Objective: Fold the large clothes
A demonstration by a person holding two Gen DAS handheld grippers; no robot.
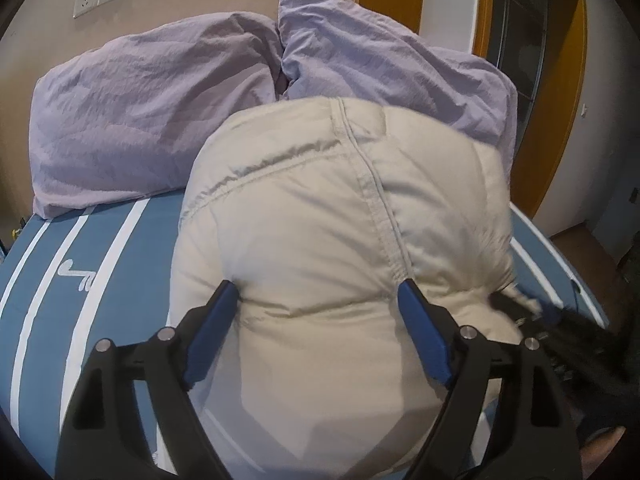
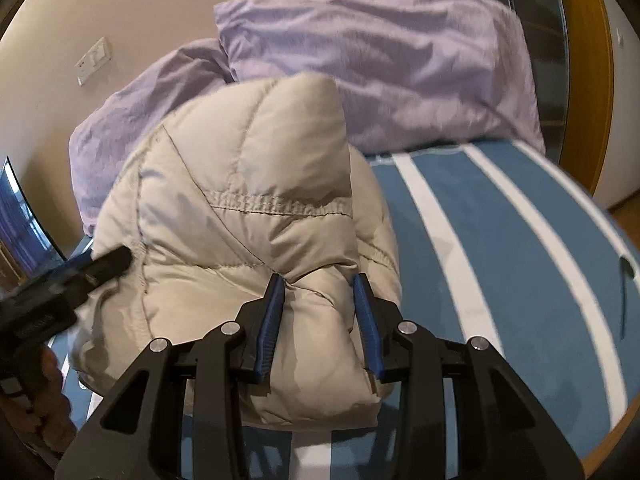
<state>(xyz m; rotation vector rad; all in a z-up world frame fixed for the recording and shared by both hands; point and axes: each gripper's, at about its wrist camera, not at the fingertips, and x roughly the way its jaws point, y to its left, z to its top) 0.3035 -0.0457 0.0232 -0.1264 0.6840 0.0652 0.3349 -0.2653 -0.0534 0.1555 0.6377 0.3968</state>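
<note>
A puffy beige down jacket (image 1: pixel 320 208) lies bundled on the bed, its quilted seams facing up. My left gripper (image 1: pixel 316 290) has its jaws wide around the near bulk of the jacket, and the blue pads dent the fabric on both sides. My right gripper (image 2: pixel 318 280) is shut on a narrower padded fold of the same jacket (image 2: pixel 240 168) at its near right corner. The left gripper's tip (image 2: pixel 114 259) shows blurred at the jacket's left side in the right wrist view. In the left wrist view the right gripper (image 1: pixel 520 308) is a dark blur at the jacket's right edge.
The bed cover (image 1: pixel 72 280) is blue with white stripes and stretches to the right of the jacket (image 2: pixel 500 220). Two lilac pillows (image 1: pixel 140 120) (image 1: pixel 380 60) lean against the wall behind it. An orange wooden door frame (image 1: pixel 560 120) stands to the right. A hand (image 2: pixel 44 380) holds the left tool.
</note>
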